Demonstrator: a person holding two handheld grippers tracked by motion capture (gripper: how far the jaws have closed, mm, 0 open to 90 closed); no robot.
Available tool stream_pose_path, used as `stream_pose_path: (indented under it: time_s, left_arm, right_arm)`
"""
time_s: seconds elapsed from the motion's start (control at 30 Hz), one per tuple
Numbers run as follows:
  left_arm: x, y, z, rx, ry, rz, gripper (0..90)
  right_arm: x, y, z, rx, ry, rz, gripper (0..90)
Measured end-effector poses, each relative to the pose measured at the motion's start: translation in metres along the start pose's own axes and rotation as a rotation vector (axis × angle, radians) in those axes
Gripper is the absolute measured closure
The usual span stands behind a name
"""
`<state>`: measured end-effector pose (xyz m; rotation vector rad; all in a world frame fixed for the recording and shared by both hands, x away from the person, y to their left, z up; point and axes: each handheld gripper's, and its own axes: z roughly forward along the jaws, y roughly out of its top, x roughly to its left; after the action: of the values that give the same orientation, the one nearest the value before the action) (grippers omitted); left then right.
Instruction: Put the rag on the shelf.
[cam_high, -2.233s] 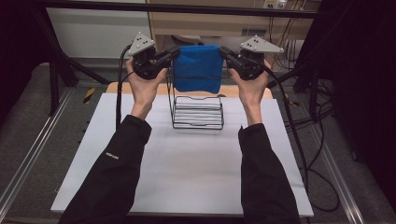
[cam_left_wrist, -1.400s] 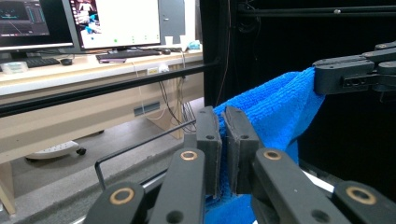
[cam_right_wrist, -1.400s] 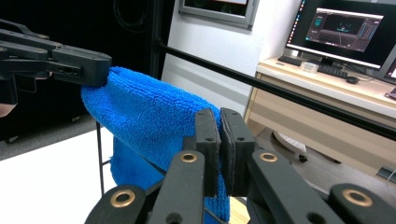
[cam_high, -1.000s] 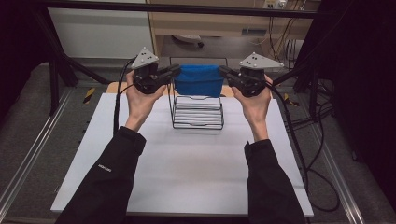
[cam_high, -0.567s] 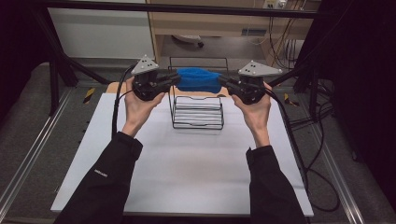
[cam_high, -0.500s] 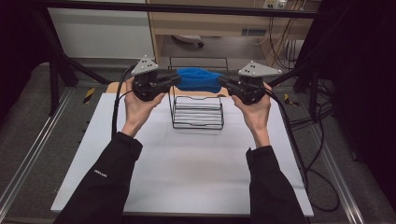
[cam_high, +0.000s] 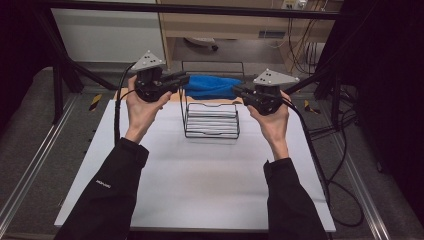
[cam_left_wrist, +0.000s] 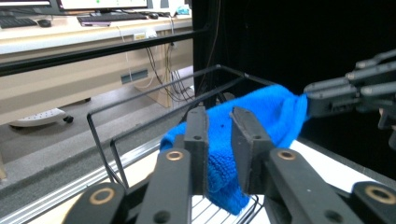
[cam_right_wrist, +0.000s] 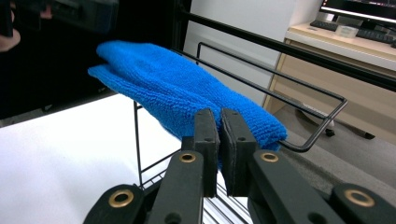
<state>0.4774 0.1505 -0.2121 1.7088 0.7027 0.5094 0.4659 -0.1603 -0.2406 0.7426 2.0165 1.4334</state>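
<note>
While the folded blue terry cloth (cam_high: 210, 86) hangs stretched between the two tongs, it lies over the top bars of the black wire rack (cam_high: 211, 120) on the white table (cam_high: 200, 180). The left gripper (cam_left_wrist: 219, 135) has its jaws a little apart around one end of the cloth; whether they press it I cannot tell. The right gripper (cam_right_wrist: 219, 135) is clamped on the other end. The step seems to be laying the cloth on the rack. Next, I think both tongs must let go and draw back outward.
</note>
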Motion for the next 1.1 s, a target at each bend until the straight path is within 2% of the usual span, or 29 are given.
stream_pose_path:
  time_s: [0.03,0.07,0.13,0.23,0.33,0.43,0.6,0.7,0.8,0.9,0.97,1.0,1.03,1.1]
  left_arm:
    - [-0.001,0.001,0.001,0.012,-0.006,-0.001,82.0]
    - [-0.002,0.001,0.003,0.023,-0.008,0.001,87.0]
    - [-0.004,-0.001,0.007,0.063,-0.016,0.010,89.6]
    - [-0.007,-0.007,0.014,0.132,-0.015,0.037,89.8]
    - [-0.007,-0.016,0.020,0.178,-0.020,0.049,89.8]
    - [-0.006,-0.019,0.022,0.181,-0.023,0.048,89.9]
    - [-0.007,-0.024,0.025,0.201,-0.015,0.072,89.9]
    - [-0.007,-0.027,0.026,0.204,-0.009,0.078,89.9]
    - [-0.006,-0.029,0.028,0.210,-0.005,0.086,90.0]
    - [-0.005,-0.033,0.031,0.223,0.001,0.089,90.0]
    - [-0.005,-0.035,0.032,0.228,0.004,0.095,89.9]
    - [-0.005,-0.036,0.033,0.226,0.003,0.094,89.9]
    - [-0.005,-0.037,0.033,0.227,0.004,0.094,89.9]
    - [-0.005,-0.040,0.034,0.227,0.004,0.095,89.9]
  right_arm:
    - [0.000,-0.001,0.000,-0.001,-0.001,-0.002,86.1]
    - [0.000,-0.001,0.000,-0.001,0.001,0.001,86.0]
    - [0.000,-0.002,0.001,0.001,0.002,0.003,85.9]
    - [0.000,-0.003,0.001,0.008,0.006,0.000,85.5]
    - [0.000,-0.004,0.001,0.017,0.012,0.000,84.8]
    - [0.000,-0.006,0.002,0.029,0.017,-0.003,83.8]
    - [0.001,-0.006,0.002,0.035,0.021,-0.007,80.2]
    - [0.001,-0.004,-0.001,0.016,0.025,0.004,74.8]
    - [0.000,-0.001,-0.004,-0.028,0.039,0.037,68.3]
    - [0.000,0.001,-0.004,-0.026,0.038,0.044,66.7]
    - [0.000,0.001,-0.003,-0.024,0.049,0.050,68.3]
    - [0.002,-0.001,0.000,0.001,0.068,0.055,76.6]
    - [0.002,-0.001,0.000,0.001,0.068,0.055,76.6]
    - [0.003,-0.006,0.005,0.059,0.068,0.073,84.6]
